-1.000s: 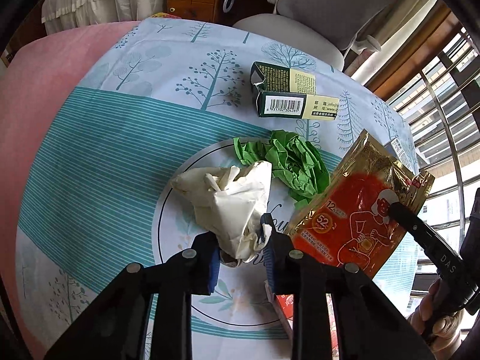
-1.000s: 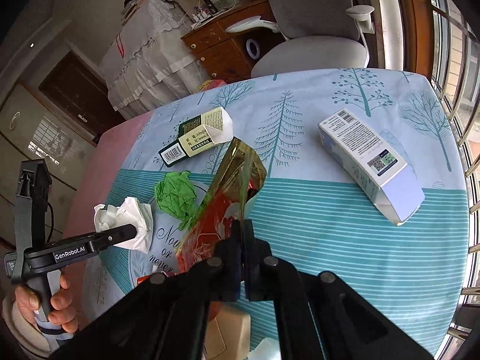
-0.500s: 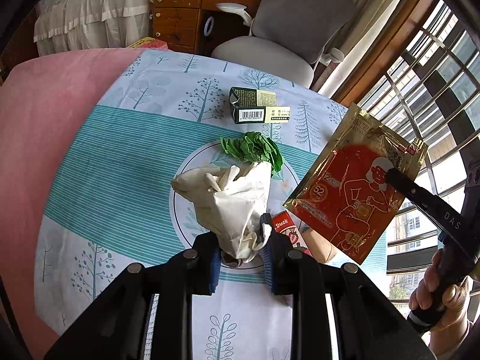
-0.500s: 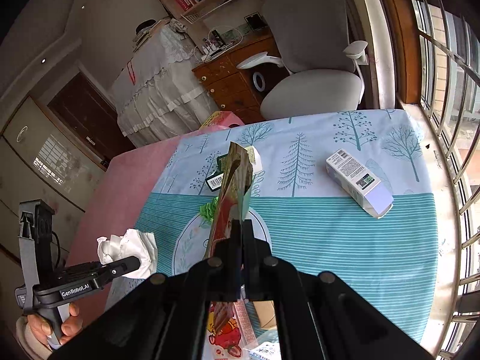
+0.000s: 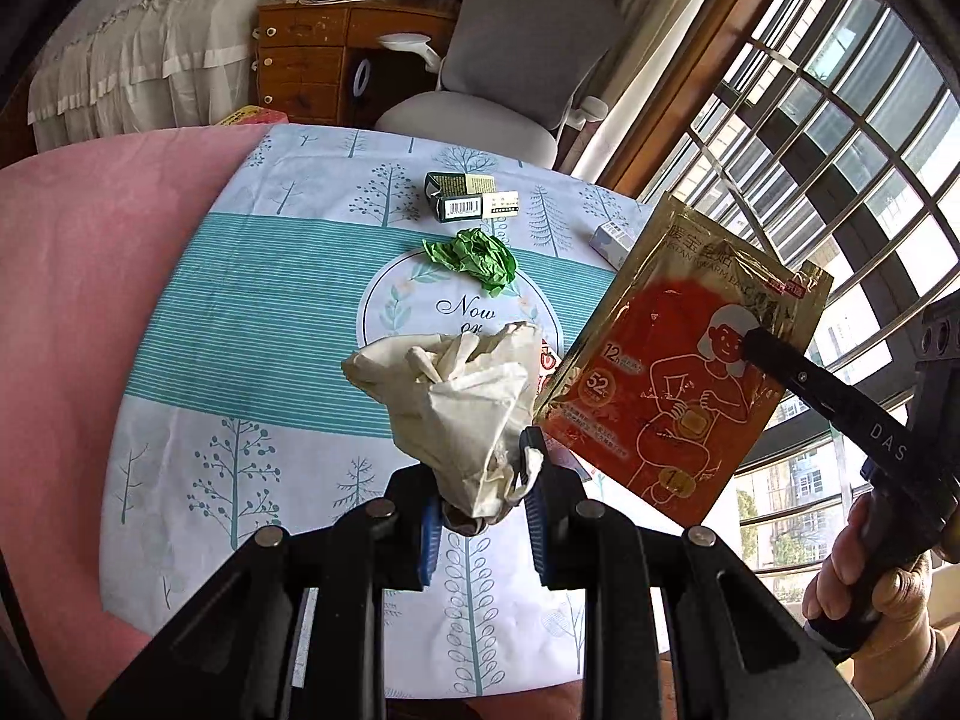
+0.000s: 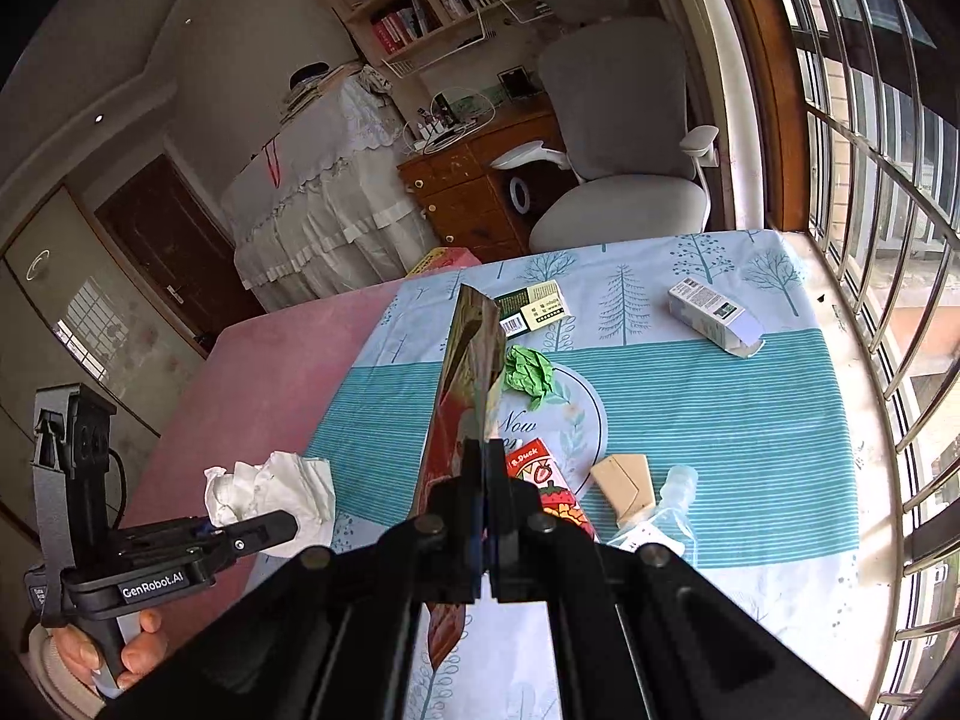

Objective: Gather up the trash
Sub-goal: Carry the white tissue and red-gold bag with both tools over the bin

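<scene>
The left tool (image 5: 480, 483) is clenched on a crumpled tissue (image 5: 462, 396), held above the worktop (image 5: 264, 312). The right tool (image 6: 485, 456) is clamped tight on a foil pouch (image 5: 684, 360), also in the air. Beyond them on the worktop lie a green wad (image 5: 477, 258), then a dark carton (image 5: 471, 198) and a white box (image 6: 714, 315).

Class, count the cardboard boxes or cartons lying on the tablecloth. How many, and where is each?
3: the dark green box at the far edge, the white box toward the window, and the strawberry carton nearest, partly hidden; others may be hidden.
</scene>
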{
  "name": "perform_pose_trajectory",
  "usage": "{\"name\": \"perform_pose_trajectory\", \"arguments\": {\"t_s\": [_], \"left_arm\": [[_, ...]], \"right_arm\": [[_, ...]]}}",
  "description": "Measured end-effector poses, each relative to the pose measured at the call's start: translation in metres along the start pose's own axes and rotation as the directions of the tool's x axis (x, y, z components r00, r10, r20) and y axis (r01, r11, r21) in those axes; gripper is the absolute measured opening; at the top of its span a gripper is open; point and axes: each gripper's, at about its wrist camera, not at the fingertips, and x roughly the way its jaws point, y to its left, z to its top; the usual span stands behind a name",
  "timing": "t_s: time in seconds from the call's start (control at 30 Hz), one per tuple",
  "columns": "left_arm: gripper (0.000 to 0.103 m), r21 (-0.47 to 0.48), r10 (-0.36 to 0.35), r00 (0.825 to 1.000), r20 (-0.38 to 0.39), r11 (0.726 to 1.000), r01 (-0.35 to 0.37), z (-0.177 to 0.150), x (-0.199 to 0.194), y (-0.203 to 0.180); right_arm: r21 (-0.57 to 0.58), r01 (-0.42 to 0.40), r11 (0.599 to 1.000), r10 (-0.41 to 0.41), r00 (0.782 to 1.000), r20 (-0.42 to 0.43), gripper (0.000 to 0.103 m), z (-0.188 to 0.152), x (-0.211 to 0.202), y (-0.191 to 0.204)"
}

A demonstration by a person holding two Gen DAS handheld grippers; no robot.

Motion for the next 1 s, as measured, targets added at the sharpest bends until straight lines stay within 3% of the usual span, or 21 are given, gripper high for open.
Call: {"name": "perform_pose_trajectory", "arguments": {"t_s": [0.33,0.67,1.0], "left_arm": [[0.021,0.159,-0.014,0.999,-0.031,0.987,0.018,-0.098,-0.033,0.019],[0.021,0.327,-0.02,0.999,-0.037,0.944,0.031,-0.204,-0.067,0.028],[0.021,0.329,0.001,0.995,-0.099,0.944,0.032,-0.279,-0.065,0.033]], "right_arm": [[0.057,0.12,0.991,-0.122,0.992,0.024,0.001,-0.108,-0.053,0.064],[0.084,0.296,0.951,-0.286,0.951,-0.12,0.001,-0.224,-0.092,0.109],[0.029,0.357,0.933,-0.337,0.902,-0.27,0.001,-0.295,-0.083,0.124]]}}
